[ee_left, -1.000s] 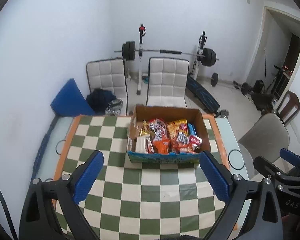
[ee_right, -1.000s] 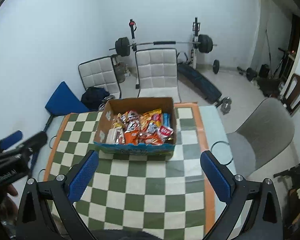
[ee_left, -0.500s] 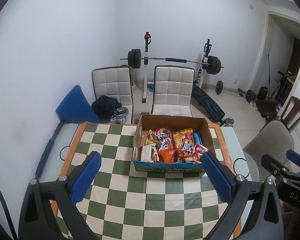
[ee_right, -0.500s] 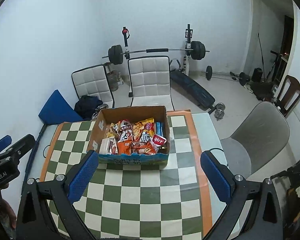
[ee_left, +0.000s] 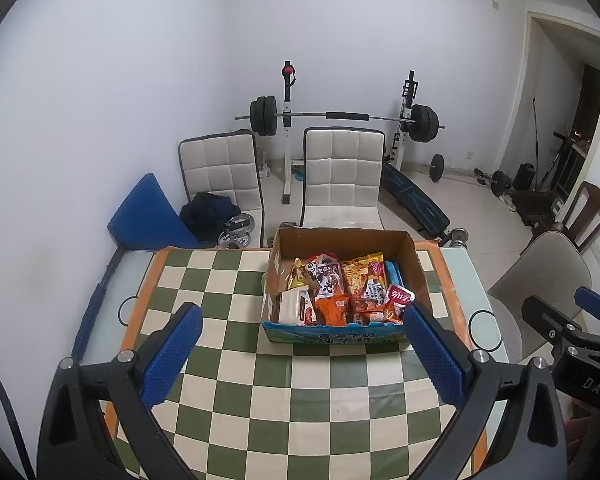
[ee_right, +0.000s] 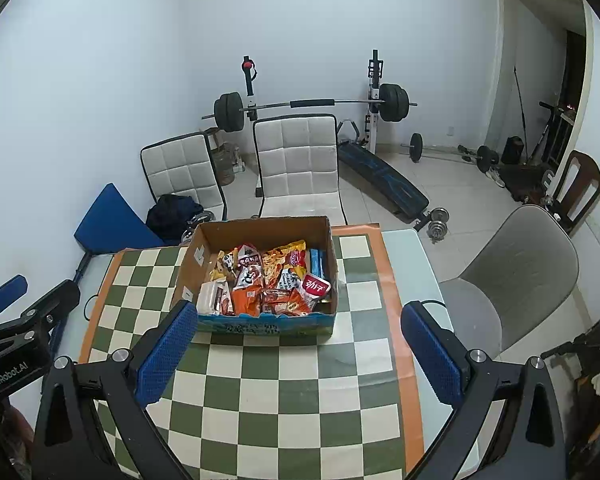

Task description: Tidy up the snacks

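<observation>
A cardboard box (ee_left: 414, 264) (ee_right: 188, 268) with a blue printed front stands at the far side of the green-and-cream checked tablecloth (ee_left: 260, 392) (ee_right: 284, 392). It holds several snack packets (ee_left: 340, 288) (ee_right: 268, 280), mostly orange, red and white. My left gripper (ee_left: 302, 354) hangs open above the near half of the table, short of the box, nothing between its blue pads. My right gripper (ee_right: 300, 354) is also open and bare, beside the left one. Each gripper shows at the edge of the other's view.
Two white padded chairs (ee_left: 342, 176) stand behind the table, a grey chair (ee_right: 516, 276) at its right. A blue cushion (ee_left: 148, 216) leans at the left wall. A barbell rack (ee_left: 340, 118) and weight bench (ee_right: 380, 178) fill the back of the room.
Both views have pulled back and tilted up: the box now sits lower and farther off in each frame, with more wall showing. Both grippers stay open and hold nothing.
</observation>
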`<state>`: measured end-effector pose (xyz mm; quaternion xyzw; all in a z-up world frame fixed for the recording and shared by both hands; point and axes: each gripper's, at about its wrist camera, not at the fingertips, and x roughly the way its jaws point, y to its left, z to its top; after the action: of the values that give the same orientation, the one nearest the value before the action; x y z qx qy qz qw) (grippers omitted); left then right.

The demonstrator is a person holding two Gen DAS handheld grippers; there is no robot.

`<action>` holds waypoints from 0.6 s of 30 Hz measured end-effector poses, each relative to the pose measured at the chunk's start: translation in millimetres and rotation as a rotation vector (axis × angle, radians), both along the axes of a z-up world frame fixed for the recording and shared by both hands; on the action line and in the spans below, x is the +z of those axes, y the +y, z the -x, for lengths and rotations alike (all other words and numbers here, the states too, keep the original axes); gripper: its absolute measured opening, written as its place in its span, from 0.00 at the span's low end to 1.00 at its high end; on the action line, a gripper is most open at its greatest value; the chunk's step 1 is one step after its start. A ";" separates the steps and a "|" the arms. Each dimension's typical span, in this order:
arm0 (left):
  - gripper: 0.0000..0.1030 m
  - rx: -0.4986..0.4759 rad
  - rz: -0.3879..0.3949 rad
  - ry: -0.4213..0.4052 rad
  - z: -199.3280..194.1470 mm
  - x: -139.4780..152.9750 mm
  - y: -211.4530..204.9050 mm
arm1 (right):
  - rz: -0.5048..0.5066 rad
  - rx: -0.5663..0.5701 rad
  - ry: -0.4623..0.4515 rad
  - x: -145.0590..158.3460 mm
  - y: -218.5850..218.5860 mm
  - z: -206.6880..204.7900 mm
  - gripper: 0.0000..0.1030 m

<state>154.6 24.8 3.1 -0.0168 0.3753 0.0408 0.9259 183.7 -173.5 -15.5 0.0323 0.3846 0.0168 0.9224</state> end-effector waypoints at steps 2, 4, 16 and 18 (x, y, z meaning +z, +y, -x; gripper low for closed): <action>1.00 -0.001 -0.001 0.000 -1.2 -0.8 -0.7 | 0.000 -0.003 0.000 0.3 0.4 0.1 1.00; 1.00 -0.002 0.000 0.001 -1.5 -1.5 -1.2 | -0.002 0.000 0.002 0.0 0.3 -0.6 1.00; 1.00 -0.010 0.002 0.016 -4.2 -5.7 -3.8 | -0.002 0.001 0.003 0.3 -0.1 -0.9 1.00; 1.00 -0.009 0.003 0.014 -3.7 -6.0 -3.7 | 0.000 0.001 0.003 0.4 0.2 -1.0 1.00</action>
<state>158.3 21.1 -2.9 -0.0159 0.3820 0.0361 0.9233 184.7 -173.3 -15.1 0.0320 0.3859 0.0173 0.9218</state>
